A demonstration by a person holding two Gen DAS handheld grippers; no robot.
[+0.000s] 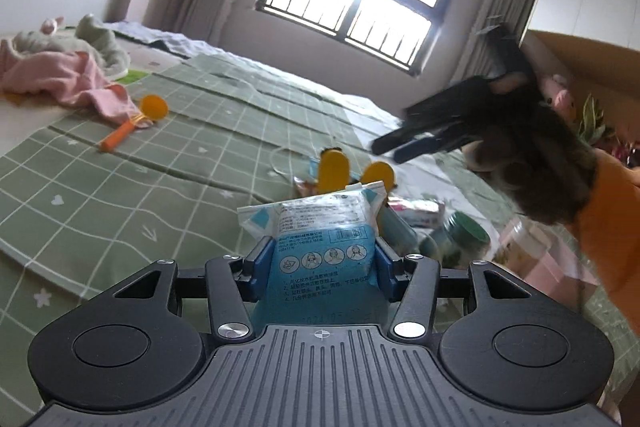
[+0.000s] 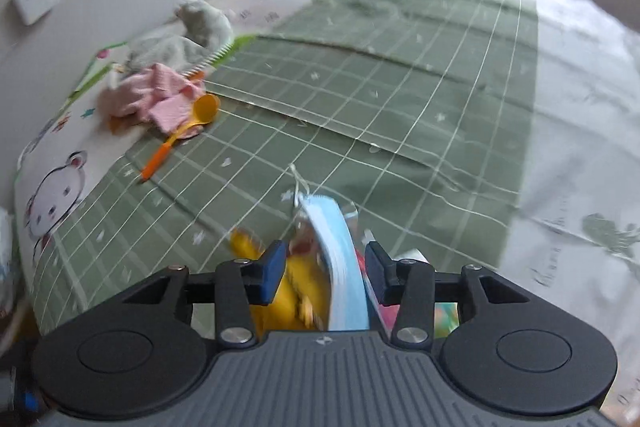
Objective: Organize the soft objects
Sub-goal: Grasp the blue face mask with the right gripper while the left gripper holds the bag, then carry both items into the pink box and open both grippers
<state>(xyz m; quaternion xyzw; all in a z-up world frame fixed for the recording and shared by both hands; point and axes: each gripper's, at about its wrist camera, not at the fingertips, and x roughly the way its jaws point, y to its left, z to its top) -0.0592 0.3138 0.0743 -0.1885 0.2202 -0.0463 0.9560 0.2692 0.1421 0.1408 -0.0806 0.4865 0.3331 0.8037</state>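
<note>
My left gripper (image 1: 320, 253) is shut on a blue and clear pack of face masks (image 1: 324, 227), held up off the bed with a pad pressing each side. My right gripper (image 2: 326, 261) hangs over a small pile on the green checked blanket (image 2: 400, 87). Its jaws stand apart, open, above a loose blue face mask (image 2: 340, 247) and a yellow toy (image 2: 288, 283). The left wrist view shows the right gripper (image 1: 390, 149) blurred at the right, in a dark-gloved hand. A pink cloth (image 2: 156, 99) and a grey-green plush (image 2: 200, 23) lie at the far left of the bed.
An orange spoon (image 1: 136, 119) lies beside the pink cloth (image 1: 76, 83). A jar with a green lid (image 1: 468, 231) and small packets sit near the yellow toy (image 1: 336, 167). A cardboard box (image 1: 580, 67) with a pink plush (image 1: 560, 91) stands at the right. The person's orange sleeve (image 1: 612, 227) fills that side.
</note>
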